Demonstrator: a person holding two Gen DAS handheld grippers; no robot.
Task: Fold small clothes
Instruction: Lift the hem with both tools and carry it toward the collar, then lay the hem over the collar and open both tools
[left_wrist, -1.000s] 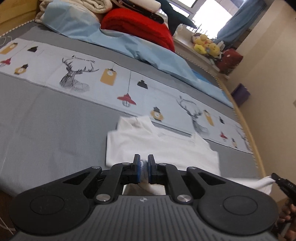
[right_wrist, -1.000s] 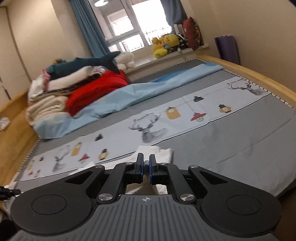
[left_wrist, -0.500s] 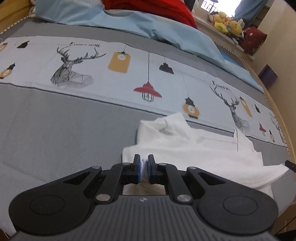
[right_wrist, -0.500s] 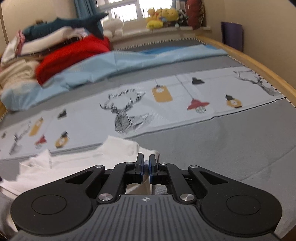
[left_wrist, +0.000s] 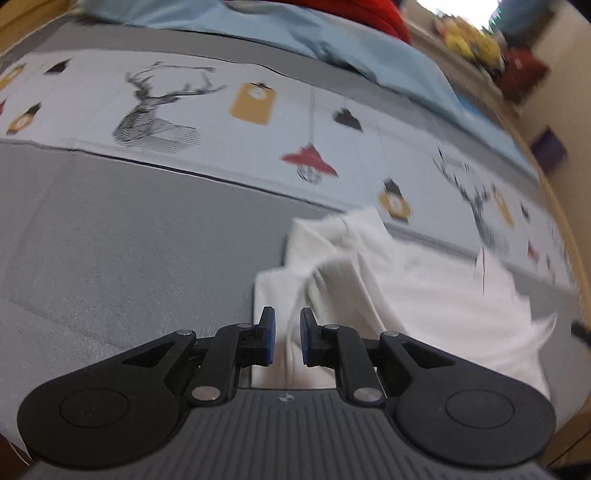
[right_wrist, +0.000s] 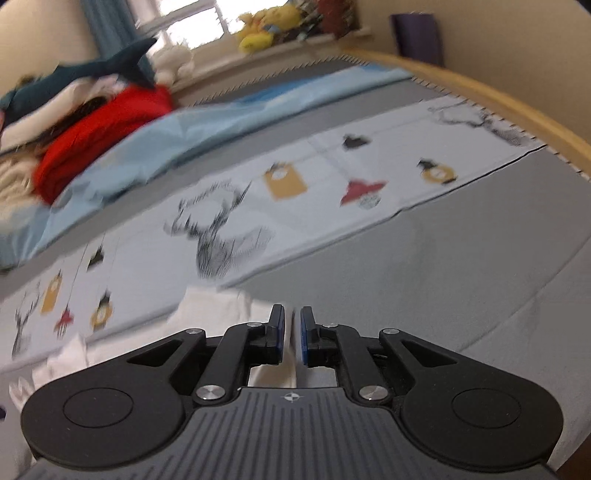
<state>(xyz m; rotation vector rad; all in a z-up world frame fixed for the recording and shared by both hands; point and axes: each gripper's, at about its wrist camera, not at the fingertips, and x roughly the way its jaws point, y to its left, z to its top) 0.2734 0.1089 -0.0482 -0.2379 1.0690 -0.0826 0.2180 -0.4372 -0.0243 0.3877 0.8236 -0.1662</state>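
One white garment, two hand-held grippers: left, right.

Daylight glared from the blown-out window; both fisheye views were motion-blurred, bending the bed at their edges.

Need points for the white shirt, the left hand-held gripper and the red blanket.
white shirt (left_wrist: 424, 295), left wrist view, on the flat body panel.
left hand-held gripper (left_wrist: 283, 341), left wrist view, midway between its blue-padded fingertips.
red blanket (right_wrist: 107, 144), right wrist view, on the front face of the folded pile.
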